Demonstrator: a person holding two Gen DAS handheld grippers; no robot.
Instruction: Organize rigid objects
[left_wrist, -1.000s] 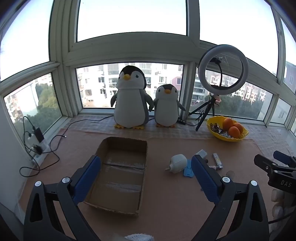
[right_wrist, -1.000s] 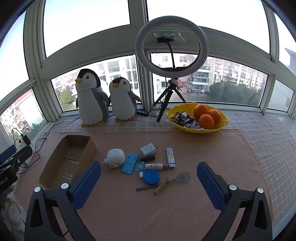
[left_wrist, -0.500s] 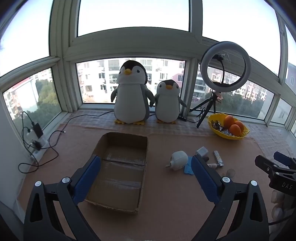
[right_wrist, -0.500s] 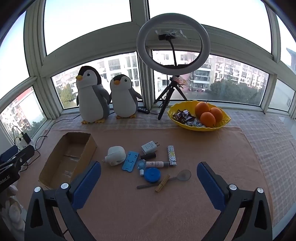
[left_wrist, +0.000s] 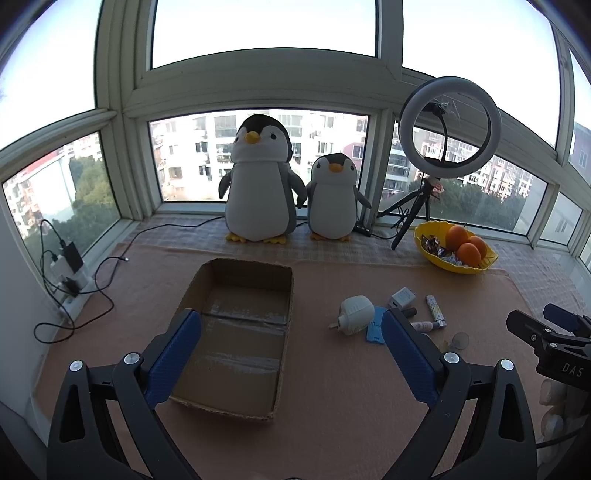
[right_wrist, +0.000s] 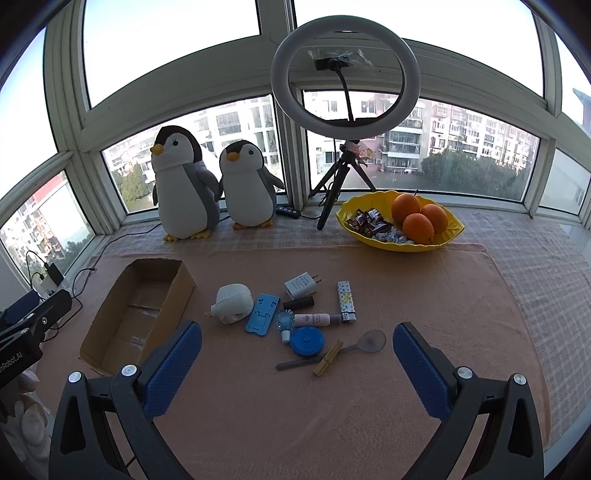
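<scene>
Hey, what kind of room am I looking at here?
Probably an enclosed apartment balcony or sunroom: curved windows facing apartment blocks, plush penguins on the sill, a ring light.

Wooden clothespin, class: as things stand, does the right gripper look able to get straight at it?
Probably yes. The right gripper is open, and the wooden clothespin lies between its fingers with nothing on top. It does lie across the spoon handle, which may shift.

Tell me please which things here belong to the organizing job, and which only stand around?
Job: cardboard box, white plug, blue stand, charger, lighter, tube, blue disc, spoon, clothespin.

Bystanders: penguins, ring light, fruit bowl.
</scene>
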